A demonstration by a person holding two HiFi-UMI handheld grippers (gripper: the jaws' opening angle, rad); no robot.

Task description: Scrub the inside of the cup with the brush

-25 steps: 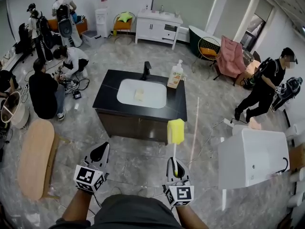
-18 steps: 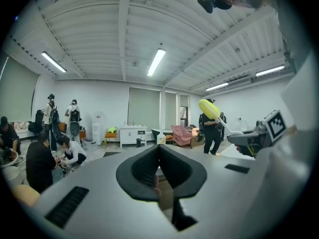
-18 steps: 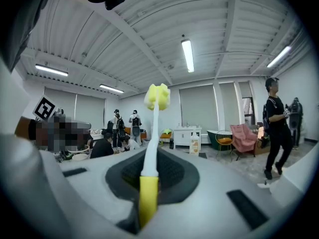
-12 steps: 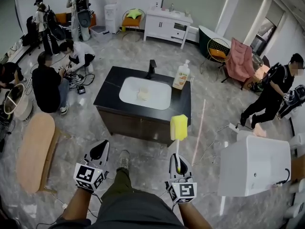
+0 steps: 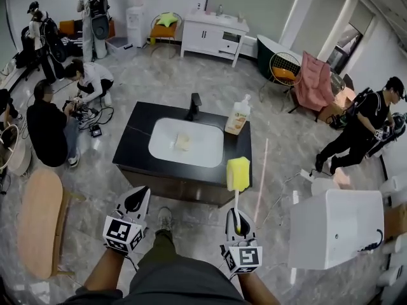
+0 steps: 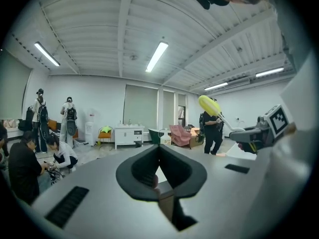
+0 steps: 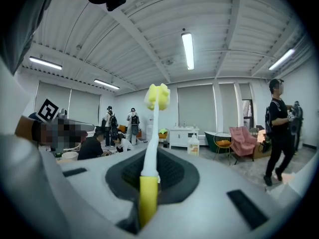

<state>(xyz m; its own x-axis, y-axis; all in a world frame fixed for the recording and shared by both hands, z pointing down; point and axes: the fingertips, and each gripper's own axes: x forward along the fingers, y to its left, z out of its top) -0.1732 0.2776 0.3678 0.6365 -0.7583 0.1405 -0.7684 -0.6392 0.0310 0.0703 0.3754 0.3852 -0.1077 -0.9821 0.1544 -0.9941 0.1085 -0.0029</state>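
Note:
My right gripper [image 5: 236, 218] is shut on the yellow handle of a brush [image 5: 238, 174], whose yellow sponge head stands upright over the front edge of a black counter [image 5: 137, 142]. In the right gripper view the brush [image 7: 157, 97] rises straight from between the jaws of that gripper [image 7: 149, 176]. My left gripper [image 5: 135, 199] is shut and empty, low at the left; its own view shows the left gripper [image 6: 159, 171] with nothing between its jaws. A small pale object [image 5: 182, 143] lies in the white sink [image 5: 203, 154]; it is too small to tell what it is.
A black faucet [image 5: 193, 100] and a soap bottle [image 5: 239, 116] stand on the counter. A white cabinet [image 5: 334, 224] is at the right, an oval wooden table [image 5: 38, 221] at the left. People crouch at the far left; a person [image 5: 362, 122] walks at the right.
The counter and sink have drifted nearer and a little leftward in the head view as the person steps forward. Both grippers keep the same pose, the brush still upright.

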